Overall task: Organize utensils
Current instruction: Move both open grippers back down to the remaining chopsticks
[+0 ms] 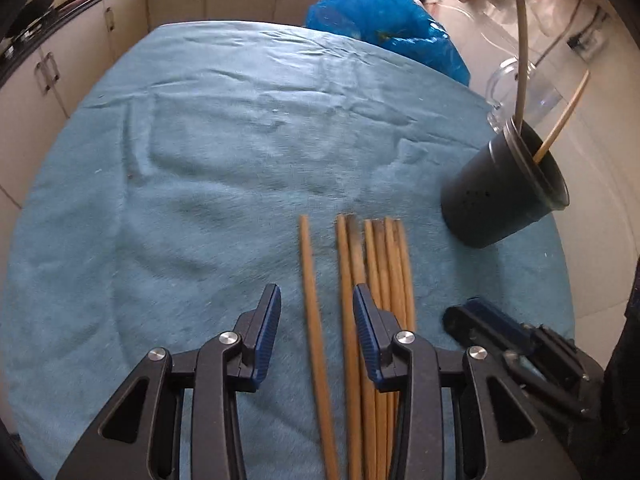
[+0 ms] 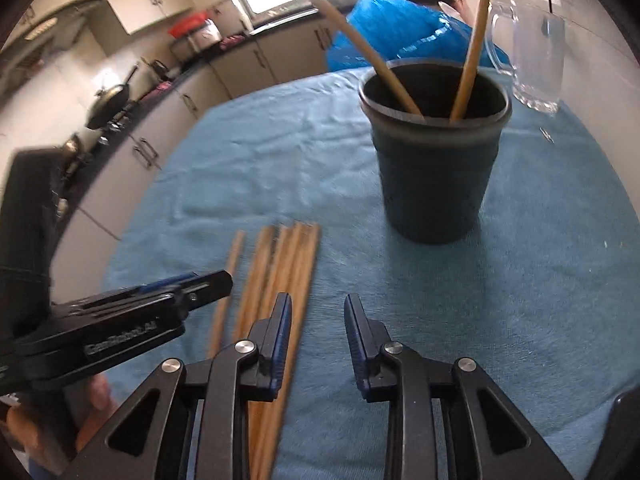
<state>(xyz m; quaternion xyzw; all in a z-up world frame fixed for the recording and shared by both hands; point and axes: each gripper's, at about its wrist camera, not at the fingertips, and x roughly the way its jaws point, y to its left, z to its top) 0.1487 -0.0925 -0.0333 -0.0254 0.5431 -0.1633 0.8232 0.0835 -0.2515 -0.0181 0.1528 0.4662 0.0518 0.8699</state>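
Several wooden chopsticks [image 1: 384, 264] lie side by side on a blue towel [image 1: 200, 160], one single chopstick [image 1: 309, 272] a little apart on the left. My left gripper [image 1: 316, 298] hovers over them, open, and the single chopstick and one more show in the gap between its fingers, untouched. My right gripper [image 2: 317, 300] is open over bare towel [image 2: 480, 280], its left finger above the chopsticks [image 2: 288, 264]. A dark cup [image 2: 436, 160] stands beyond with two long utensils leaning in it. The cup [image 1: 504, 188] is at the right in the left wrist view.
A clear glass mug [image 2: 536, 60] stands behind the cup, and a blue plastic bag [image 2: 400, 28] lies at the towel's far edge. Kitchen cabinets and a counter with a wok [image 2: 112, 100] run along the left. The left gripper [image 2: 160, 304] is close beside the right one.
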